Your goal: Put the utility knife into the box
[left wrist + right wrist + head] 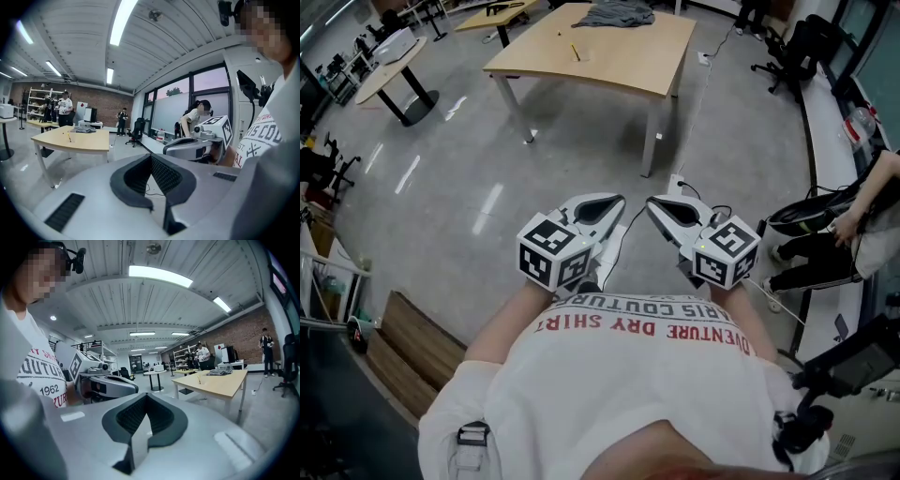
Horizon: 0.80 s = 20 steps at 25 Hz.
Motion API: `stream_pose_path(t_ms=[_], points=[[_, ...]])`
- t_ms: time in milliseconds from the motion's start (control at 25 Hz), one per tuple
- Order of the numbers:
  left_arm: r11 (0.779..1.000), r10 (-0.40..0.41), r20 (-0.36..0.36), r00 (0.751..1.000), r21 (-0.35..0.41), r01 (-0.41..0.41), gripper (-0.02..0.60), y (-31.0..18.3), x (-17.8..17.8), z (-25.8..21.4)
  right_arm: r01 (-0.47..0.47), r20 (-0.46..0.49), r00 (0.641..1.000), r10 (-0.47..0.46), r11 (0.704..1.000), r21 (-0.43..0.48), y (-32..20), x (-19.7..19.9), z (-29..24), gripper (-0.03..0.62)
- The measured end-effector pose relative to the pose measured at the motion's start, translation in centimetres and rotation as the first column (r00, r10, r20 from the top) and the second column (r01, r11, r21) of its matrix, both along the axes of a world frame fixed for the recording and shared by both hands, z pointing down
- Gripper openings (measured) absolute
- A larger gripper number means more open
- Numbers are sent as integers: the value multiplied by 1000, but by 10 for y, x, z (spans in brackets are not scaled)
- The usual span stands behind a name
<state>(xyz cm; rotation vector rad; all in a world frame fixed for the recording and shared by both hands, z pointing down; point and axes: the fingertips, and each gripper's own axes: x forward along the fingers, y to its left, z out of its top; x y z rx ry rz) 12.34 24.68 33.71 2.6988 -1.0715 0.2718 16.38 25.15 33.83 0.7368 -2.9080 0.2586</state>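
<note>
We hold the left tool (617,200) and the right tool (652,202) close to our shirt. Both are pinched together with nothing in them, likely because the surface (628,61) is far off. A small yellow thing (575,51) lies there, maybe the utility knife. We see no box.

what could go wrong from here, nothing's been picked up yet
1. A white power strip with its cable lies on the floor between the person and the table. A foot could catch on it while walking over.
2. The left hand-held gripper and right hand-held gripper are both shut and empty, so one must open before any grasp.
3. No box shows in any view, and the thin yellow item on the table is too small to identify.
</note>
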Motion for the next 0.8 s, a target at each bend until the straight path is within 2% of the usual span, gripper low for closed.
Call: stream_pose_path(t_ms=[800], points=[[999, 45, -12, 999, -21, -45, 3, 0, -4, 6, -31, -37, 999, 30, 999, -23, 5, -7, 9, 2]])
